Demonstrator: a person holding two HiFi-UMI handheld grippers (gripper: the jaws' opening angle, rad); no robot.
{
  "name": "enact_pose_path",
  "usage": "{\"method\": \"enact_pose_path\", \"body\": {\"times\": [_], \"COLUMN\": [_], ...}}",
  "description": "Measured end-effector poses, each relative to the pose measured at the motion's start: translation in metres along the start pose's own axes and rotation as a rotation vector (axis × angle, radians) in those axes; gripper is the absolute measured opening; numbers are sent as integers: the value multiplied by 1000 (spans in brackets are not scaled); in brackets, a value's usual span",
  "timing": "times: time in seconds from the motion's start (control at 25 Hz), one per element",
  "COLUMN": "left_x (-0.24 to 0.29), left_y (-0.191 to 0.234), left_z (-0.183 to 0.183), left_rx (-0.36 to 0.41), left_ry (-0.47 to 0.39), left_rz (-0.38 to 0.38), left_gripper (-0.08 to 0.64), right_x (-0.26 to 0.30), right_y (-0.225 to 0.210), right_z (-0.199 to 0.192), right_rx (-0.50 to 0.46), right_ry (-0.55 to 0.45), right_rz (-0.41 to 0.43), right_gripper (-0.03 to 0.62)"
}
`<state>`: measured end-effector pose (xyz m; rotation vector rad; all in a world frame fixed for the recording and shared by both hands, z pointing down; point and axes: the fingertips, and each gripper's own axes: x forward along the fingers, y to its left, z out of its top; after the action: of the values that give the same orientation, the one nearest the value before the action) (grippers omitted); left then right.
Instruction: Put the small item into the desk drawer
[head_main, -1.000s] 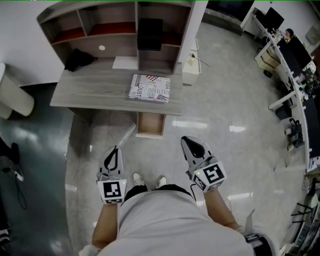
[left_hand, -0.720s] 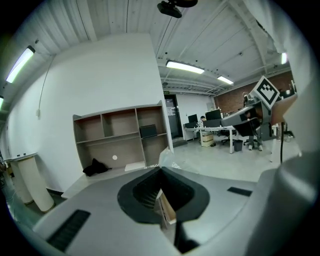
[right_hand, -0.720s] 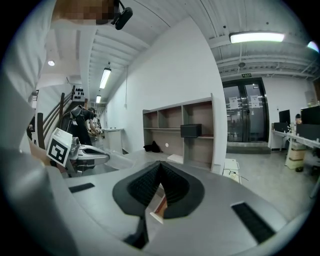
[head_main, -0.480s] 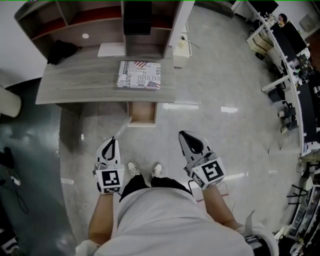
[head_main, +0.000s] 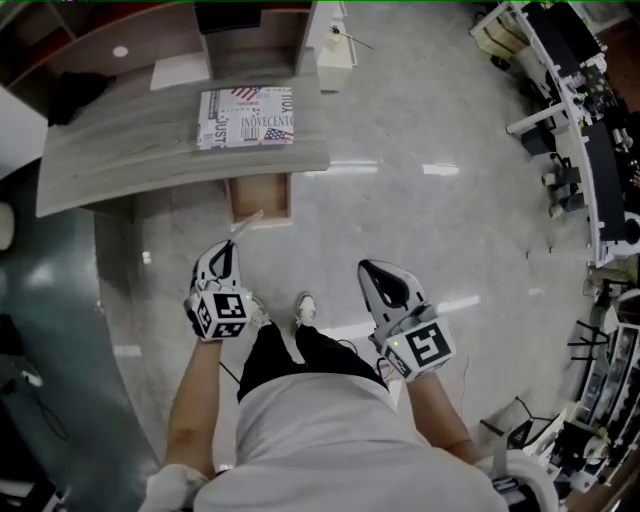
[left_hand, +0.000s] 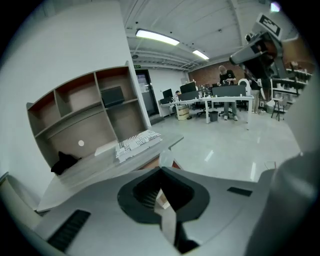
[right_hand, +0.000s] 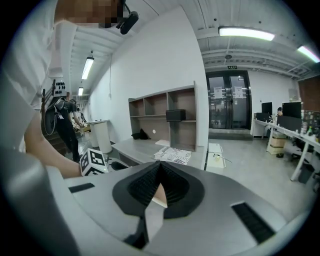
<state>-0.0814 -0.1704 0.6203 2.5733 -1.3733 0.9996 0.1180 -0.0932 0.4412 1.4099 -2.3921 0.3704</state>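
Backed off and swung right vs a sec ago, pushing the desk (head_main: 120, 160) up to the top-left of head view. Holding left gripper (head_main: 229, 248) clamped shut on a thin clear plastic item (head_main: 247, 222), poking fwd past the jaw tips toward the open drawer (head_main: 260, 198), not inside it. Right gripper (head_main: 372, 271) closed too, w/ nothing in it, out over the floor. Also spotting a newsprint-pattern book (head_main: 246, 117) flat on the desktop just above the drawer.
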Motion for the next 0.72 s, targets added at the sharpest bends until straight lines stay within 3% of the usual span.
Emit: {"method": "enact_pose_path", "body": {"times": [0.24,0.72], "left_x": [61,130], "left_y": [-22,-33], "left_z": [-24,-71], "left_rx": [140,303], "left_ry": [64,162], "left_rz": [-63,-111], "left_gripper": [18,17], "right_x": [0,2], "right_y": [2,-5], "right_z": [-14,-41], "right_rx": [20,57], "right_ry": [43,83], "right_rz": [-30,-99], "right_gripper": [23,23]}}
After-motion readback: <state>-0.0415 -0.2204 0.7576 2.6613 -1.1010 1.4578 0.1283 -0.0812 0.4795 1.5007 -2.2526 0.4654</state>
